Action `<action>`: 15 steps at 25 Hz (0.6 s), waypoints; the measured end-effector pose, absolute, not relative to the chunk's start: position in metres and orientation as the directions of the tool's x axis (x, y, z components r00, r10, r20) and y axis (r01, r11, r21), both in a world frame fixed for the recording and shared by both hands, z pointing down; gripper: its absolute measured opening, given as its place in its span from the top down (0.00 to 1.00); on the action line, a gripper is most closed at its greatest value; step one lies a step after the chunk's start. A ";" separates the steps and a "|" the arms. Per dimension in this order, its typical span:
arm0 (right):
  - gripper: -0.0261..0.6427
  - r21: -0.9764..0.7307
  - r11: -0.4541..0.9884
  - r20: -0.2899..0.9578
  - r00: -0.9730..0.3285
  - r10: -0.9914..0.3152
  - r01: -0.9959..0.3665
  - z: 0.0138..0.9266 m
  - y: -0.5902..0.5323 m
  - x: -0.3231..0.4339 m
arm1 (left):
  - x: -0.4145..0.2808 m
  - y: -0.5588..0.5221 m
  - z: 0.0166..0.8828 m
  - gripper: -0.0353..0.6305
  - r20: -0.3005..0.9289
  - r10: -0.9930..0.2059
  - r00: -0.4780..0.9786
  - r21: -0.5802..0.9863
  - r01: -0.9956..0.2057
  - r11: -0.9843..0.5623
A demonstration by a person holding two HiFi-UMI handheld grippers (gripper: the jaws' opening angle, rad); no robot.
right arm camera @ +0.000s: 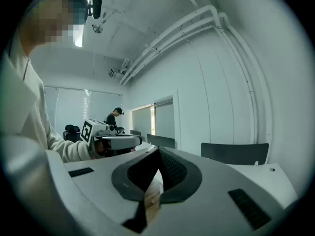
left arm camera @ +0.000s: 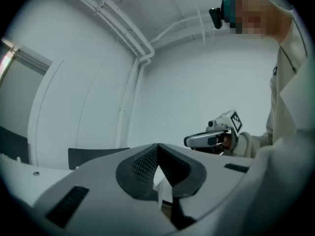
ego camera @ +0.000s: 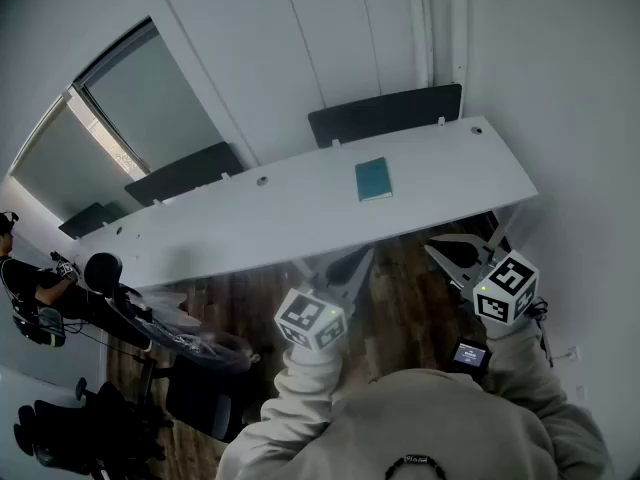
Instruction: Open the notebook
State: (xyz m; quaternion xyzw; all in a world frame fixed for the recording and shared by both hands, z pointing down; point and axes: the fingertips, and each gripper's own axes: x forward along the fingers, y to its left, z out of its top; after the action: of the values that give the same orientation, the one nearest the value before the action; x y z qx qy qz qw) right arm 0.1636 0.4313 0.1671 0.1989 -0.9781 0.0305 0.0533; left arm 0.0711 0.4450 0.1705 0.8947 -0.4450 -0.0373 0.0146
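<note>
— Teal notebook (ego camera: 374, 180): where is it, and have you begun?
— It lies closed on the white table (ego camera: 250, 220), well apart from you. Your left gripper (ego camera: 360, 261) and right gripper (ego camera: 434, 250) hang short of the table, jaws together and empty. All of the opening is left.

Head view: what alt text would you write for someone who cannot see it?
A closed teal rectangular notebook lies on a long white table, seen from above. Nearer the camera, a person in beige sleeves holds the left gripper and right gripper, each bearing a marker cube, short of the table, jaws together and empty.
</note>
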 end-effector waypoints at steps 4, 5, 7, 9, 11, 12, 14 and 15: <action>0.93 -0.028 0.917 0.120 -0.912 -0.393 -0.399 0.167 0.435 0.160 | 0.073 0.447 0.170 0.95 -0.050 -0.783 0.620 0.045 -0.781 -0.622; 0.93 -0.027 0.917 0.120 -0.912 -0.391 -0.397 0.167 0.435 0.159 | 0.072 0.447 0.170 0.95 -0.051 -0.784 0.619 0.049 -0.782 -0.621; 0.93 -0.023 0.920 0.120 -0.915 -0.386 -0.391 0.166 0.435 0.159 | 0.072 0.445 0.170 0.95 -0.053 -0.788 0.613 0.056 -0.786 -0.615; 0.93 -0.013 0.922 0.122 -0.915 -0.383 -0.388 0.167 0.435 0.160 | 0.071 0.444 0.170 0.95 -0.053 -0.792 0.608 0.057 -0.790 -0.610; 0.93 -0.038 0.923 0.113 -0.919 -0.377 -0.383 0.168 0.433 0.162 | 0.070 0.443 0.171 0.95 -0.052 -0.795 0.604 0.061 -0.793 -0.606; 0.93 -0.064 0.925 0.102 -0.925 -0.367 -0.374 0.169 0.432 0.164 | 0.071 0.442 0.172 0.95 -0.051 -0.796 0.604 0.063 -0.793 -0.606; 0.93 -0.102 0.933 0.080 -0.938 -0.338 -0.345 0.168 0.432 0.167 | 0.074 0.443 0.172 0.95 -0.052 -0.794 0.605 0.060 -0.792 -0.608; 0.93 -0.104 0.937 0.072 -0.943 -0.326 -0.332 0.167 0.434 0.168 | 0.074 0.444 0.171 0.95 -0.055 -0.796 0.603 0.059 -0.794 -0.606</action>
State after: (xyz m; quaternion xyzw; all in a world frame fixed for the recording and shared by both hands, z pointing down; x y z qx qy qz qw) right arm 0.1681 0.4336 0.1668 0.1674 -0.9839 0.0572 0.0270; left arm 0.0743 0.4443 0.1711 0.8952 -0.4439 -0.0380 0.0142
